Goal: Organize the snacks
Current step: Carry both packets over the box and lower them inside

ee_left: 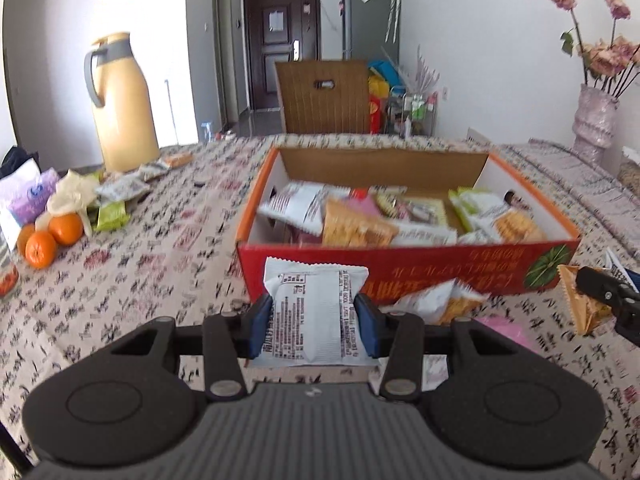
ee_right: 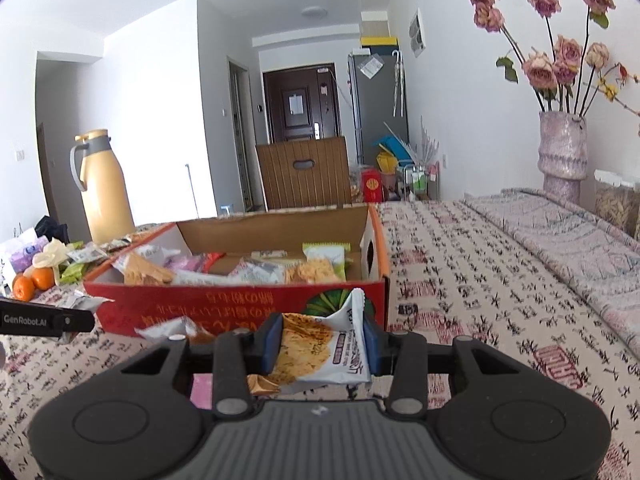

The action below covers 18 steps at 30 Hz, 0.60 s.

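Note:
A red cardboard box (ee_left: 400, 276) with an open top holds several snack packets and stands on the patterned tablecloth. Just in front of its near wall, my left gripper (ee_left: 316, 320) is shut on a white snack packet (ee_left: 316, 312) with printed text, lifted off the cloth. My right gripper (ee_right: 322, 346) is shut on a cracker packet (ee_right: 316, 352), orange and white, near the box's (ee_right: 240, 304) right front corner. In the left wrist view the right gripper's finger (ee_left: 604, 288) and its packet (ee_left: 580, 300) show at the right edge. Another cracker packet (ee_left: 444, 300) lies on the cloth by the box.
A yellow thermos jug (ee_left: 120, 104) stands at the back left, with loose snack packets (ee_left: 120, 196), oranges (ee_left: 52, 236) and a tissue pack (ee_left: 24, 196) near it. A pink vase of dried roses (ee_right: 562, 152) stands at the back right. A wooden chair back (ee_left: 324, 96) rises behind the table.

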Available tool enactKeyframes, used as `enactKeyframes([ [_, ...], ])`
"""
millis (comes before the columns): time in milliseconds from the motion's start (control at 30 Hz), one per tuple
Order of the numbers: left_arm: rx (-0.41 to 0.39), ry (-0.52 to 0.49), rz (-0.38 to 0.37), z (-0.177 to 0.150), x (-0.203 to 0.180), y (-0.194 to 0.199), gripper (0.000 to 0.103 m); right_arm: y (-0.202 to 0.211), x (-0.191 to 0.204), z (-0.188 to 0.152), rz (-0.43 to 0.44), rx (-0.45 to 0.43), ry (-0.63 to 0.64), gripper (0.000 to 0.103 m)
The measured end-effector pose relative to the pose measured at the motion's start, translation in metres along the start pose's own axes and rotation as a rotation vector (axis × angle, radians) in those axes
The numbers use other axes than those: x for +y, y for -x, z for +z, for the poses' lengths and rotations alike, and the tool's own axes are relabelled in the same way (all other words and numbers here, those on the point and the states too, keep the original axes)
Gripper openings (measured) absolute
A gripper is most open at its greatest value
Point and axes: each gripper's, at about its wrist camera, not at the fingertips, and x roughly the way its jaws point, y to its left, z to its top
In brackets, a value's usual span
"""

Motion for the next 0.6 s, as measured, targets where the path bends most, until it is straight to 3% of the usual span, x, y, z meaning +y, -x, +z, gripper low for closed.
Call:
enactKeyframes([
  [600, -0.156, -0.039, -0.041, 0.058, -0.025, 0.006, 0.046, -0.022, 0.027, 0.057, 0.040, -0.101, 0.041, 0.040],
])
